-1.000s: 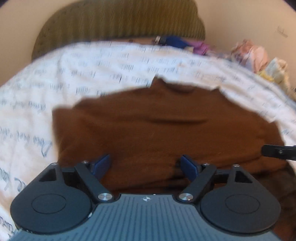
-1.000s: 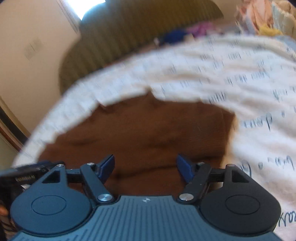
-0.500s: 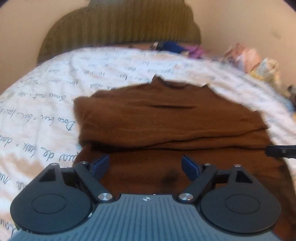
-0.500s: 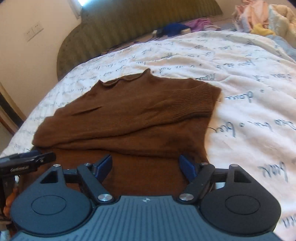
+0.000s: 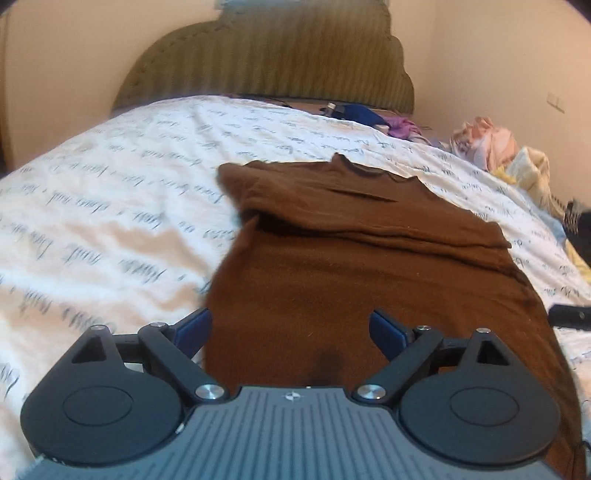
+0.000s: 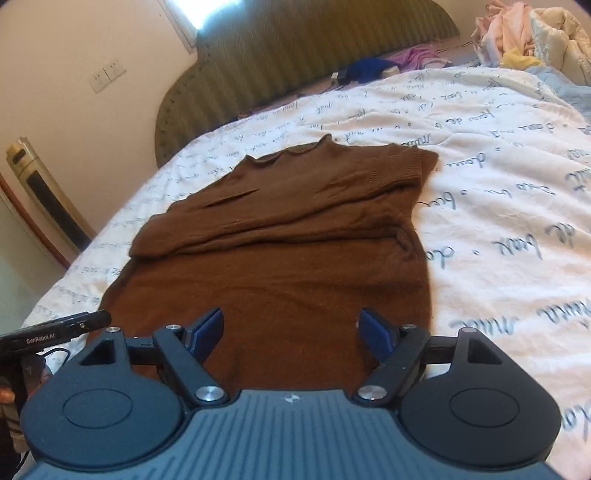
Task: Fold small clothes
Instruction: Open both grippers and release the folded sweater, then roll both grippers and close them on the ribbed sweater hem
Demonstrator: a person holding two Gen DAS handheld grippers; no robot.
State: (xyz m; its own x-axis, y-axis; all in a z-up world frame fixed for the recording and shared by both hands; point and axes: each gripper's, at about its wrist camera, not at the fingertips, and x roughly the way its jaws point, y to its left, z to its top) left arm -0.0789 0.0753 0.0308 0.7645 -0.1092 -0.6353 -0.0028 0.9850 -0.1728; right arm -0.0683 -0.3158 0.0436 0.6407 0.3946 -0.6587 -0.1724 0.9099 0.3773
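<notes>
Jaws wide, just opening — nothing gripped; brown sweater (image 5: 369, 266) hem below.

Green headboard (image 5: 266, 59), wall socket (image 6: 107, 75), heater (image 6: 44, 192).

Both wrist cameras sit low behind their own blue-padded fingers, looking down and forward along the bed toward the ribbed olive-green headboard (image 5: 273, 62). The left view hangs over the near left edge of the flat brown knitted sweater (image 5: 369, 258), close above it, the white script-printed bedspread (image 5: 110, 206) filling its left side. The right view hovers over the sweater's near right part. Both share the sweater, the headboard and the far pile of pale clothes (image 6: 524, 29).
</notes>
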